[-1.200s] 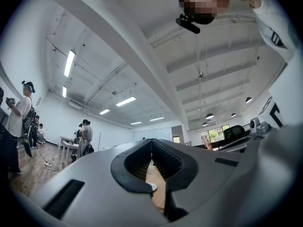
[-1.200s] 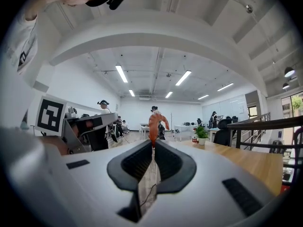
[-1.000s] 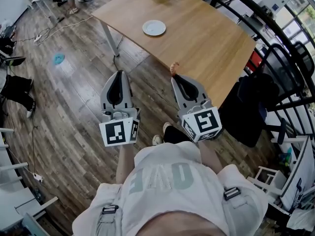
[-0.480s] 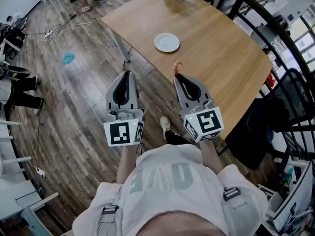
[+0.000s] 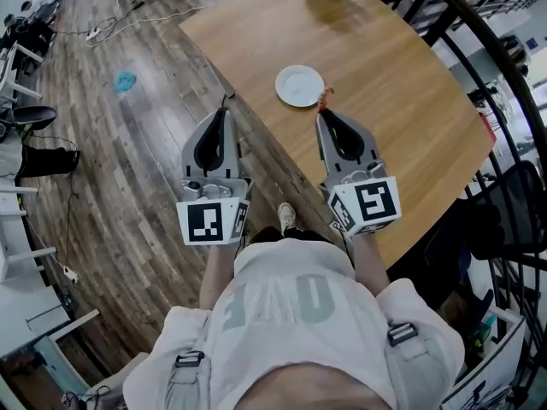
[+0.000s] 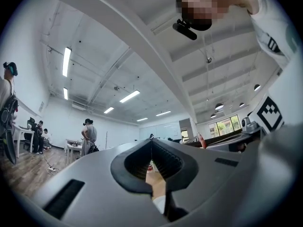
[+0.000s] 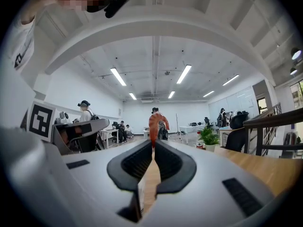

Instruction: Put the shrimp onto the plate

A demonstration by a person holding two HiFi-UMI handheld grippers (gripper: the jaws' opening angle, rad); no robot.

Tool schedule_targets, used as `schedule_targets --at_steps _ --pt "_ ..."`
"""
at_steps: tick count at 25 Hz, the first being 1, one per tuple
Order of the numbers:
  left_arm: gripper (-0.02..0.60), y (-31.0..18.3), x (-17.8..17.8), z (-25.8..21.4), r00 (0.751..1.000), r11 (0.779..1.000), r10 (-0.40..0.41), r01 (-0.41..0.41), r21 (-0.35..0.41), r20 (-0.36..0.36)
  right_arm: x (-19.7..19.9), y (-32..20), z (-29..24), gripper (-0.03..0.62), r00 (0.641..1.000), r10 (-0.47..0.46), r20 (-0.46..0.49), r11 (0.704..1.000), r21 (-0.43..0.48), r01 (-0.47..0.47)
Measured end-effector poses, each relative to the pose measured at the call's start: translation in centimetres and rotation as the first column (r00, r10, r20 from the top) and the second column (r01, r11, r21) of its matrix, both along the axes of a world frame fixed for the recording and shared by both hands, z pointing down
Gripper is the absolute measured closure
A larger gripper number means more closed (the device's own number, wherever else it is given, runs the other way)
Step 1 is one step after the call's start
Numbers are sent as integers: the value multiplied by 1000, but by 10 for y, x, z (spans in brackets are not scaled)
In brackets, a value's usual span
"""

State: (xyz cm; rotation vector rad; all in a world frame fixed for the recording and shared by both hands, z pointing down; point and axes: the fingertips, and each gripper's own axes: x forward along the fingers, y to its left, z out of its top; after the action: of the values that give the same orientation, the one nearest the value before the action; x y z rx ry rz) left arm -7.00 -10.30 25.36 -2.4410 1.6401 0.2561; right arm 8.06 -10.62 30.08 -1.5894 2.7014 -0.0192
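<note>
Orange shrimp (image 7: 155, 121) sits pinched at the tips of your right gripper (image 5: 327, 114), just beside the white plate (image 5: 299, 85); your left gripper (image 5: 225, 114), short of the plate, is closed and empty.

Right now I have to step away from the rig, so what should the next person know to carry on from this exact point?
Left gripper: jaws together, nothing between them, held off the near edge of the table.
Right gripper: jaws shut on the shrimp, which sticks out past the tips.
The plate sits on the table with nothing on it. In the head view the shrimp is right beside the plate's near right rim.
Done: shrimp picked up and brought to the plate.
Left: move it over the plate, lower it, open the jaws.
</note>
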Motion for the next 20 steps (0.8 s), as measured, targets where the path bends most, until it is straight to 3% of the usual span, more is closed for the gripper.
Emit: schedule_targets --at_steps 6,20 --pt "571 -26 3 -1 999 999 -6 7 -32 47 14 -26 13 563 998 36 54 999 -42 -34" --pt "571 -109 23 -11 989 989 148 -148 8 17 28 -85 -4 563 984 175 -28 985 4 -175"
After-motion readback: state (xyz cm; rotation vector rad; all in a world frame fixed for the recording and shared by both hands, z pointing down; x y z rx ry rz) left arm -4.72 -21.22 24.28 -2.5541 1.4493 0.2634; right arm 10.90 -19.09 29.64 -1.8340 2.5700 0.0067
